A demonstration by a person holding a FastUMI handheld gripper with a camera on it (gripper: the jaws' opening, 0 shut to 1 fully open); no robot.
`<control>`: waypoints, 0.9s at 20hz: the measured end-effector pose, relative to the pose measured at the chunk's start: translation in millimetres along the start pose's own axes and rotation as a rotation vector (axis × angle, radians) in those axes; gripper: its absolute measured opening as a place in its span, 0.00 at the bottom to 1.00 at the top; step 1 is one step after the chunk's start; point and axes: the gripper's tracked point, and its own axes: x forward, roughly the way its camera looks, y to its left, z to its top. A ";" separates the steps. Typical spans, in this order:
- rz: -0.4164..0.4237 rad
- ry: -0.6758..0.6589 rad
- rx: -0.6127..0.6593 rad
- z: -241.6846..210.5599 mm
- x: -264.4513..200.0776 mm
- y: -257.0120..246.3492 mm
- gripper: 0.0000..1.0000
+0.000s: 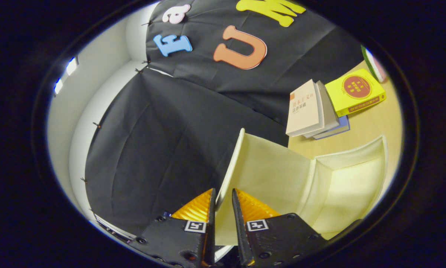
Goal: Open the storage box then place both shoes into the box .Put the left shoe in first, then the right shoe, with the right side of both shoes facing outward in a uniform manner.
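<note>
The fingers (pixel 223 208) stand nearly closed, a narrow gap between them, and the thin edge of a cream plastic lid panel (pixel 267 175) runs down into that gap, with one finger on each side of it. Whether both press on the panel cannot be told for sure, though they sit tight against it. The panel is swung up and open, its rim rising just ahead of the fingertips. It belongs to the cream plastic storage box (pixel 351 186), whose hollow inside and raised walls lie just beyond the fingers, to one side. The box rests on a pale wooden bench (pixel 368 126). Farther along the bench, past the box, sits a small stack of books: a beige paperback (pixel 304 108) on top of others, and just beside it a yellow book with a red round mark (pixel 356 91).
</note>
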 end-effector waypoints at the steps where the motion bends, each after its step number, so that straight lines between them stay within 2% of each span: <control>1: -0.010 -0.001 -0.018 -2.7 6.9 1.0 0.37; 4: -0.052 0.003 -0.076 -11.6 15.8 -3.0 0.73; 5: -0.060 0.003 -0.090 -13.3 15.1 -5.9 0.80; 8: -0.087 -0.004 -0.128 -13.0 9.4 -17.9 0.94; 13: -0.063 -0.033 -0.200 -0.1 -11.3 -23.1 0.95; 18: 0.013 0.004 -0.241 -11.6 -0.2 6.7 0.95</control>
